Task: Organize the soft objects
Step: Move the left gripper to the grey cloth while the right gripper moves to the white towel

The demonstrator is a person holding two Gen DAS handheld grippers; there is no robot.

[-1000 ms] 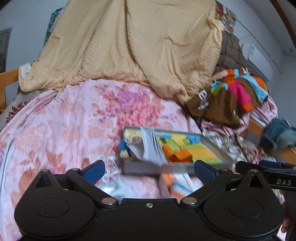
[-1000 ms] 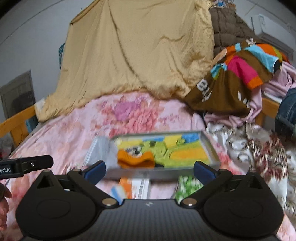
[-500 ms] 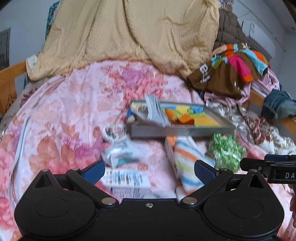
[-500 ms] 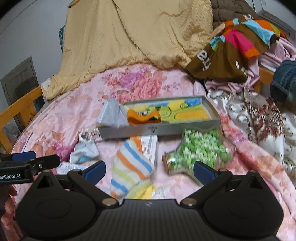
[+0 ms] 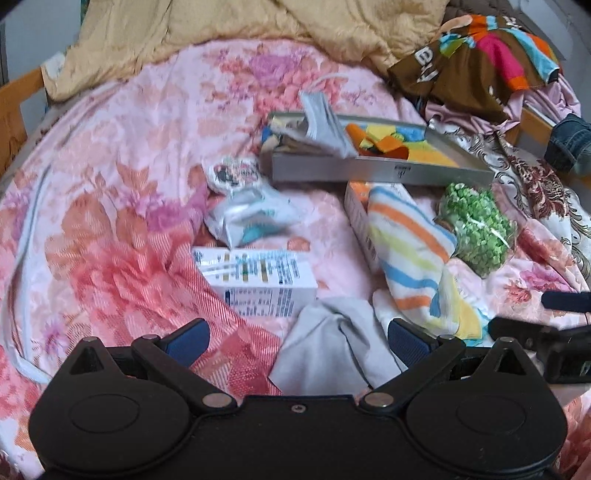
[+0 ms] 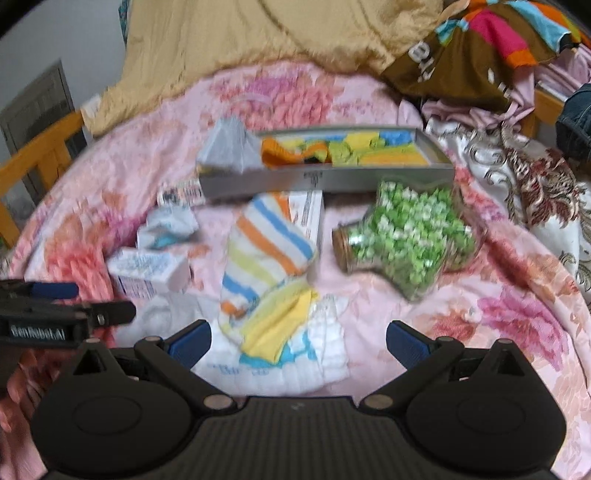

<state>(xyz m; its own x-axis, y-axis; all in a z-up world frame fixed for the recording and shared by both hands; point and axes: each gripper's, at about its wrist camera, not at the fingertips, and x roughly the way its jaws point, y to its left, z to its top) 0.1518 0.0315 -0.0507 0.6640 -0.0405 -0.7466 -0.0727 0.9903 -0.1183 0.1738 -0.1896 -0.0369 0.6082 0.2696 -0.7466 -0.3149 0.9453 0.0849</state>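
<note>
A grey tray on the pink floral bed holds folded orange, yellow, green and blue soft cloths, with a grey cloth draped over its left end. A striped sock lies in front of the tray on a yellow and white cloth. A grey cloth lies between the fingers of my open left gripper. My right gripper is open and empty over the yellow and white cloth.
A white carton, a crumpled packet, an orange-white box and a star-shaped jar of green bits lie among the soft things. A tan blanket and piled clothes lie behind.
Both grippers have pulled back and tilted down from the tray. The sock, jar, carton and grey cloth have come into view close below them.
</note>
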